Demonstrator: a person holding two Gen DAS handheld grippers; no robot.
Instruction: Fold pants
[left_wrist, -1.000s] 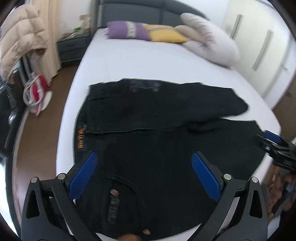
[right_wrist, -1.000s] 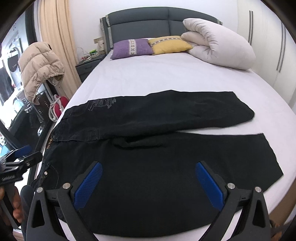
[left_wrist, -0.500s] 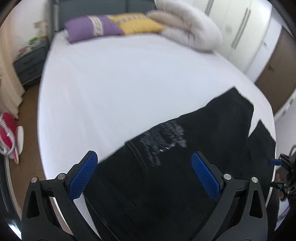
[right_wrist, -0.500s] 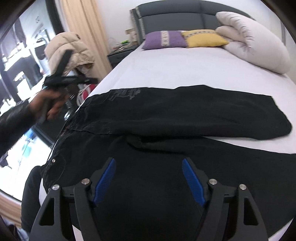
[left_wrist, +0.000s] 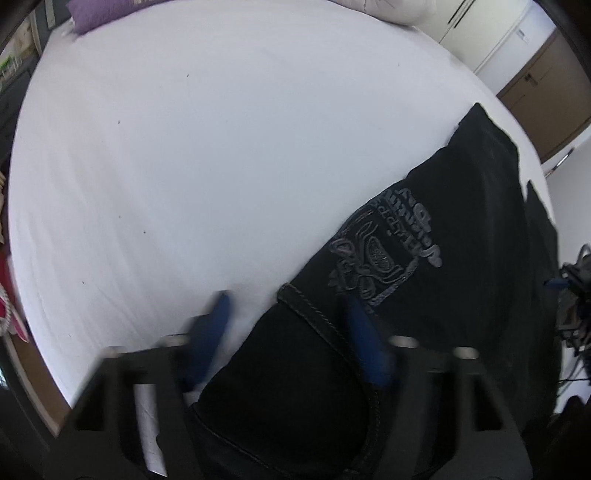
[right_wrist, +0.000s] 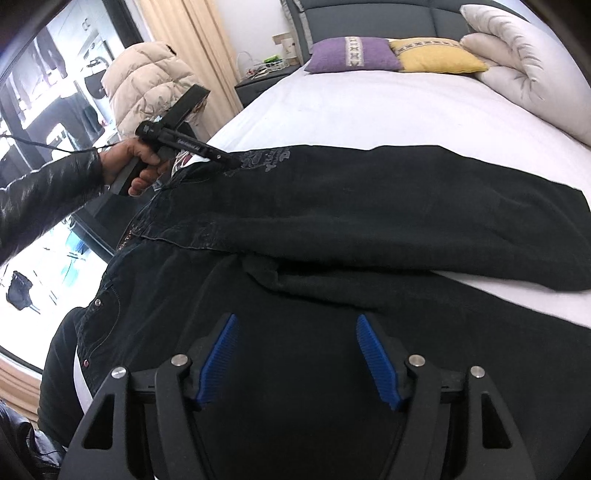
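Pants (right_wrist: 369, 206), black, lie spread across the near side of the bed (right_wrist: 369, 110), the waistband toward the left edge and the 2 legs running off to the right. The far leg rests flat on the white sheet; the near leg runs under the right tool (right_wrist: 295, 354). Past them, by the headboard, sit a purple cushion (right_wrist: 354, 53), a yellow cushion (right_wrist: 436, 55) and a rolled white duvet (right_wrist: 532, 70).

1 second ago the left tool (left_wrist: 288, 332) hung over the near hip with its jaws spread wide. It has since swung across to the far corner of the waistband (left_wrist: 314, 310), next to the grey printed emblem (left_wrist: 384, 251), and its blue pads (left_wrist: 218, 325) have drawn much closer, one over bare sheet and one over denim. The left wrist view is smeared with motion, so I cannot tell whether cloth is pinched yet; the jaws are narrowed but not visibly shut. In the right wrist view the left hand (right_wrist: 140, 162) drives that tool's tip down onto the corner.

The right tool has narrowed too, though a clear gap remains between its pads, and it hovers above the near leg gripping nothing.

My judgement: the first fold is starting, with the far waistband corner as the pickup point, likely to bring the far leg over the near one. The right tool will probably need a matching hold further along that leg.
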